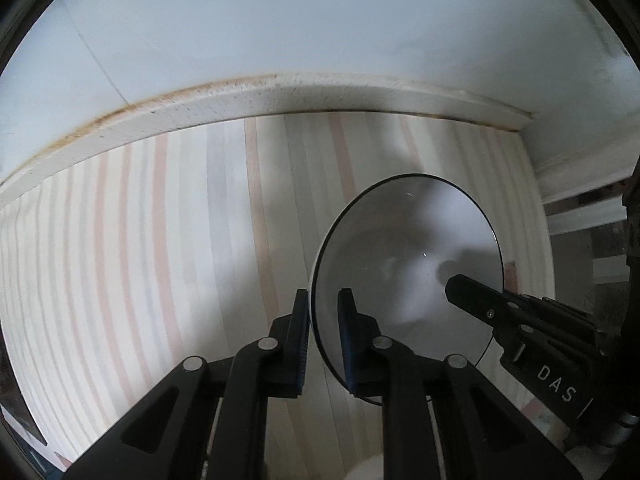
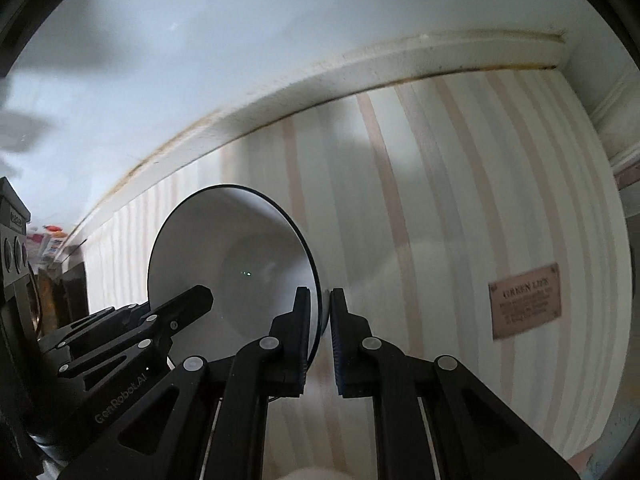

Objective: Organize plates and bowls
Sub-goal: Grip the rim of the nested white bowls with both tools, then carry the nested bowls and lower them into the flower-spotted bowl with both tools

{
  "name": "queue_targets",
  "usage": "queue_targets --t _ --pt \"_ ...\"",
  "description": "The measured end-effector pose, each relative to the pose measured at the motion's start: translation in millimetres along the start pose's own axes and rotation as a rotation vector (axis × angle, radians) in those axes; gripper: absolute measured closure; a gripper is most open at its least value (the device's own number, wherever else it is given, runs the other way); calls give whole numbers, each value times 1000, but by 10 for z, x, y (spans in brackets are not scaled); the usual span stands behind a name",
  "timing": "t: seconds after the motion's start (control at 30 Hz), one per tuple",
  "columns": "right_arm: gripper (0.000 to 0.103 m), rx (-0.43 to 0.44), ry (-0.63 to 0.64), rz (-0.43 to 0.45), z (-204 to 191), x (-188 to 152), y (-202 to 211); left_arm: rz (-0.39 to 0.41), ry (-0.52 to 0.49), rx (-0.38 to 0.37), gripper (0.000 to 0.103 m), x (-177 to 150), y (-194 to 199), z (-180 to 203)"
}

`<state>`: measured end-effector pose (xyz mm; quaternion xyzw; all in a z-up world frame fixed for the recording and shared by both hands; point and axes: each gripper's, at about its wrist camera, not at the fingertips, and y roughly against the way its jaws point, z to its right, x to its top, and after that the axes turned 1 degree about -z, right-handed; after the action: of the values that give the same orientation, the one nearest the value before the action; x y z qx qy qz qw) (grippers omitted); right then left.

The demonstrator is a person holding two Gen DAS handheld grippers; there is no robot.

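- Bowl, white with a thin dark rim, sits on the striped cloth of the desk, in the right part of the left wrist view and the left part of the right wrist view.
- Left gripper pinches the left side of the bowl's rim: one finger is outside the wall, the other is inside the bowl, and the rim passes between the two pads.
- Right gripper pinches the opposite, right side of the rim in the same way, with its left finger inside the bowl and its right finger outside, pressed close to the wall.
- Both grippers point steeply down at the bowl, one on each side, so the bowl is between them.
- In the left wrist view the right gripper comes in from the right edge, with its tip over the inside of the bowl.
- In the right wrist view the left gripper comes in from the left edge and reaches the bowl's near left rim.
- Cloth has pale pink and grey stripes that run from near to far.
- Brown label with small blurred writing lies on the cloth, well apart from the bowl, to the right.
- At the far side the cloth ends at a white ledge with brown stains, below a pale wall.
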<state>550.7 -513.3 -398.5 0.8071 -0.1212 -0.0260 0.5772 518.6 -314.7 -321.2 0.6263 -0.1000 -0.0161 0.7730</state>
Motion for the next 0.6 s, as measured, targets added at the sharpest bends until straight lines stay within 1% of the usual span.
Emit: queue_targets --t 0.13,0.3,0.47,0.6 --pt "92 0 15 31 -95 -208 274 29 -22 -12 91 -170 302 34" --pt "92 -1 26 64 -146 -575 653 58 -66 -18 91 -509 627 153" --pt "92 -6 34 81 -143 -1005 944 62 -86 -25 91 -826 800 210" --pt "92 -13 37 78 -117 -1388 1096 49 -94 -35 91 -1102 840 251"
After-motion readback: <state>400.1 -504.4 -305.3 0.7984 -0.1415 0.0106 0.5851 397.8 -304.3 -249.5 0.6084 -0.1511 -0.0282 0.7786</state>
